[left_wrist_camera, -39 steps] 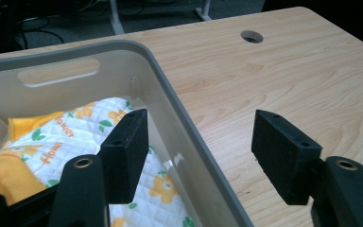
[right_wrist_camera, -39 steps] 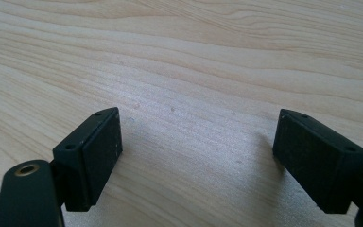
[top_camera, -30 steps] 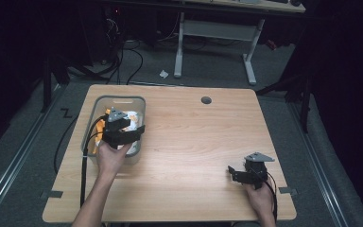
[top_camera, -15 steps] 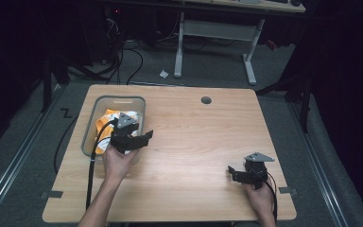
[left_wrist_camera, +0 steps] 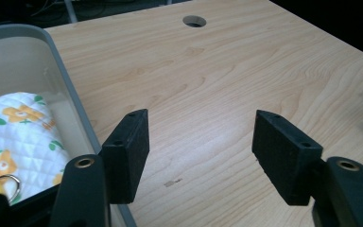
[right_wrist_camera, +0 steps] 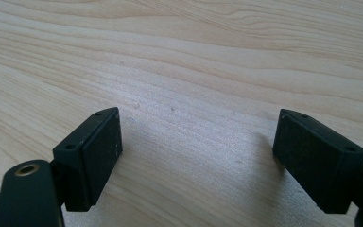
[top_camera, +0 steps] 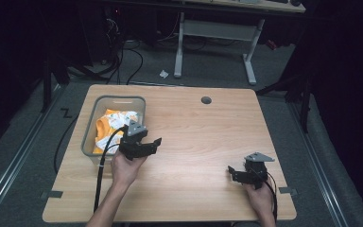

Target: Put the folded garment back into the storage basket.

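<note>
Now, left tool (top_camera: 144,144) hangs over the table (top_camera: 194,137) just right of the grey bin (top_camera: 90,126), jaws spread wide, nothing between them. In the left tool view the pads (left_wrist_camera: 127,153) stand apart over bare wood, the bin wall (left_wrist_camera: 73,101) beside the left pad. A quilted cloth (top_camera: 111,125), white with orange flowers and green leaves, lies bunched inside the bin; it also shows in the left tool view (left_wrist_camera: 19,132), with a metal ring (left_wrist_camera: 9,182) near its lower edge. Right tool (top_camera: 238,174) sits low near the table's front right corner, well apart from the bin, jaws likewise wide open over bare wood (right_wrist_camera: 189,94). A round hole (top_camera: 206,100) marks the table's far edge.
</note>
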